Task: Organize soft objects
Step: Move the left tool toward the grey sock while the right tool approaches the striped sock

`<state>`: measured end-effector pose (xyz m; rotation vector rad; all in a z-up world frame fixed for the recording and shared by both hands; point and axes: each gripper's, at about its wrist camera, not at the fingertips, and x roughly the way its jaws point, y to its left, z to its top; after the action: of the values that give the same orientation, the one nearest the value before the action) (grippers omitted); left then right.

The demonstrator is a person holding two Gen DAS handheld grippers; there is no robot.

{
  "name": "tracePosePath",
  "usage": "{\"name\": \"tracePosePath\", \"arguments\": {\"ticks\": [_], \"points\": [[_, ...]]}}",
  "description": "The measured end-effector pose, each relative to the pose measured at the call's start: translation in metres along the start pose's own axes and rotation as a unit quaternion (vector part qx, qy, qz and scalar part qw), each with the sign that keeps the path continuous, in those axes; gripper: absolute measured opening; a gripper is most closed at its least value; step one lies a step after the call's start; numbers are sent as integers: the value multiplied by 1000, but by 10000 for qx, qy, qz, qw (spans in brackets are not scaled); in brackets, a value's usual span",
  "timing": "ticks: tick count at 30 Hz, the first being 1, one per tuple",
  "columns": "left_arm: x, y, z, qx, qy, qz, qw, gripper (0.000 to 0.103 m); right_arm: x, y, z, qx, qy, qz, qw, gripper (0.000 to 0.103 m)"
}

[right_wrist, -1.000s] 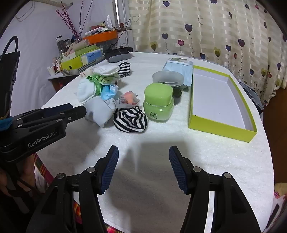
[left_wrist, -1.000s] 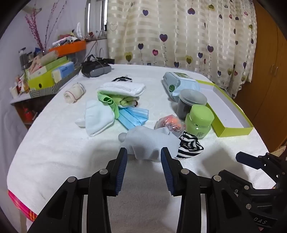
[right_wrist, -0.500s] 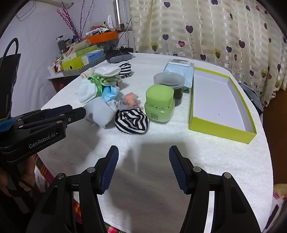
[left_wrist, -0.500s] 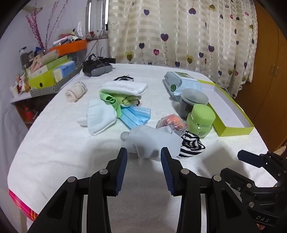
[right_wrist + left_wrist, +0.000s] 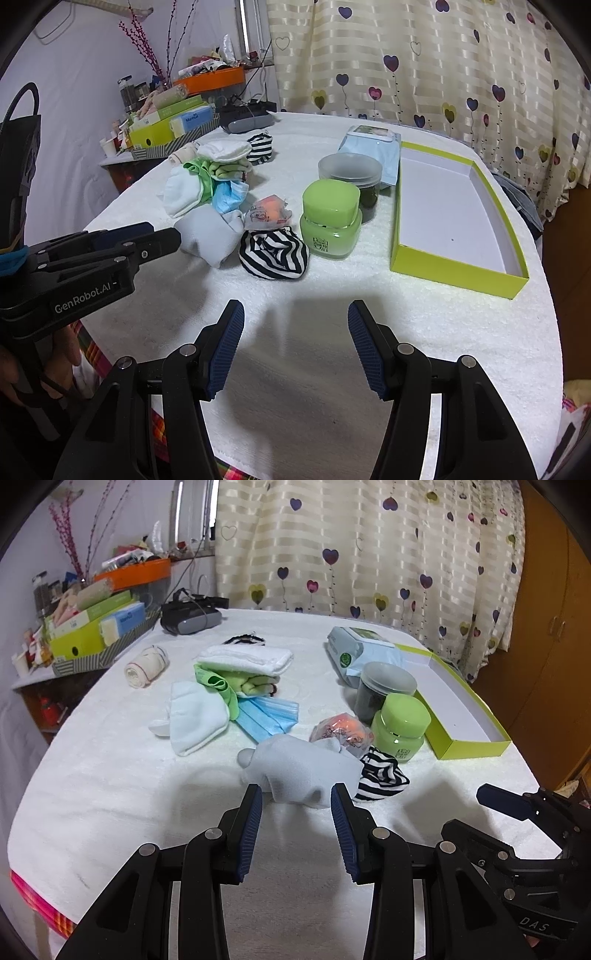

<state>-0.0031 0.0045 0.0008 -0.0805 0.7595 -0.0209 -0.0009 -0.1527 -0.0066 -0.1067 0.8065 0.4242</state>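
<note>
left claw (image 5: 295, 797) unmoved, grey cloth (image 5: 299, 771) unshifted

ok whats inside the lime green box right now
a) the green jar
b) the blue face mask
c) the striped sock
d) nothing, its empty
d: the lime green box shows only its bare white floor, while the striped sock, blue face mask and green jar all sit outside it on the towel.

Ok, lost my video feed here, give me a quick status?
Left gripper open, right gripper open, both empty. Grey cloth just beyond left's tips, untouched. Lime box empty. Nothing in the way.
</note>
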Motion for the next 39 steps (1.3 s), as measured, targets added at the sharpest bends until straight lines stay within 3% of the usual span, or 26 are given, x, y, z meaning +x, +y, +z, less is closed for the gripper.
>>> {"name": "tracePosePath", "arguments": {"ticks": [29, 39], "points": [[5, 16, 5, -334, -13, -164, 9993, 37, 4, -7, 8, -49, -187, 212, 9996, 59], [9, 26, 6, -357, -52, -381, 9986, 37, 8, -5, 11, -40, -219, 318, 9992, 59]]}}
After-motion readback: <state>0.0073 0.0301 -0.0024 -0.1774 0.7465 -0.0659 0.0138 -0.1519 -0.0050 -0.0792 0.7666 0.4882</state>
